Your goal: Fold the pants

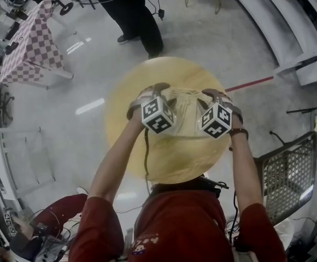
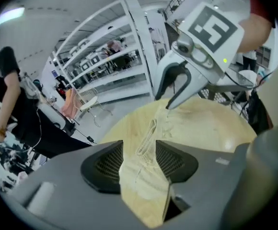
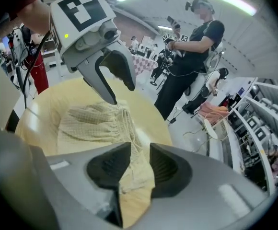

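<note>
Head view, read from left to right: a checkered cloth point(image 1: 30, 42) draped a stand at the far left. A person point(image 1: 134, 12) in dark clothes stood beyond the round wooden table point(image 1: 125, 141). Over that table I held the left gripper point(image 1: 147, 91) and right gripper point(image 1: 217, 96) side by side, with the pale yellow pants point(image 1: 185, 107) bunched between them. A wire mesh basket point(image 1: 287, 171) stood at the right edge. Left gripper view: I saw both pads clenched on a fold of the pants, with the drawstring point(image 2: 146, 138) trailing toward the tabletop. Right gripper view: the jaws likewise pinched the fabric, and the rest of the garment lay gathered on the table below the opposite gripper.
</note>
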The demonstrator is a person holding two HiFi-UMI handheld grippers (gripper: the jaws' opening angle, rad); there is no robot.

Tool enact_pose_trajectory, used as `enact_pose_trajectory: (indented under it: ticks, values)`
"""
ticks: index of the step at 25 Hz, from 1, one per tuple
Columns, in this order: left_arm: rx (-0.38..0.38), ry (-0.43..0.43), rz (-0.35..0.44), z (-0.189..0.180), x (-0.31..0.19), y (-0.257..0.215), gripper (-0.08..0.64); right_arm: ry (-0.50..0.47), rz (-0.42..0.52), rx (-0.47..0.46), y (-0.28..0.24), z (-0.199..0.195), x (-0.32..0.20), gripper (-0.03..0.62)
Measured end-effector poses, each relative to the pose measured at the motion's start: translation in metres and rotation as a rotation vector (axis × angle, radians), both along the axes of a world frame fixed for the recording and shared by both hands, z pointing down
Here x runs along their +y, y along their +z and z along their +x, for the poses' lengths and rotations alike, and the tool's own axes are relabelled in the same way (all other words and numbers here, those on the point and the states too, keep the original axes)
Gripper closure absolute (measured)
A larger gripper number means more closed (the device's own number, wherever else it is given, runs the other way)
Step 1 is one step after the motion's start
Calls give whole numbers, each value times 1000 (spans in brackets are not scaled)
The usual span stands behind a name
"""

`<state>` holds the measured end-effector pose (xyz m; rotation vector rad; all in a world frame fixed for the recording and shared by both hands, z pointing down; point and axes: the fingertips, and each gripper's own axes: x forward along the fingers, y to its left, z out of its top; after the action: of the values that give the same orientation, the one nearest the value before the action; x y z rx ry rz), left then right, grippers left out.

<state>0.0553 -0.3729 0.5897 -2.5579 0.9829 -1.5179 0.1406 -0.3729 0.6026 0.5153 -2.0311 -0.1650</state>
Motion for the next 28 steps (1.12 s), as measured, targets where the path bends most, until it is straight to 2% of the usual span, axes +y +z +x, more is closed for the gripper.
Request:
enact_pose_trajectory:
  ticks: [5,8,14,20,25,28]
  values:
    - [122,-114,158,-10,5,-47,336,76,85,-115,-44,-7,13,479]
    - [223,-200,260,-14,12,-79,336,125,152,-204,-75,-8,23,479]
    - [432,-378,424,-24,45,-138,336,229,304,-432,-145,-14,52,479]
    - [566,-465,590,-24,92,-189,336,291,432,-659,-210,-15,89,479]
    - [704,-553,695,-36,141,-232,336,333,450,-793,-244,-17,130,479]
    - [739,-568,751,-40,168,-249,337,374,446,-845,-253,-13,150,479]
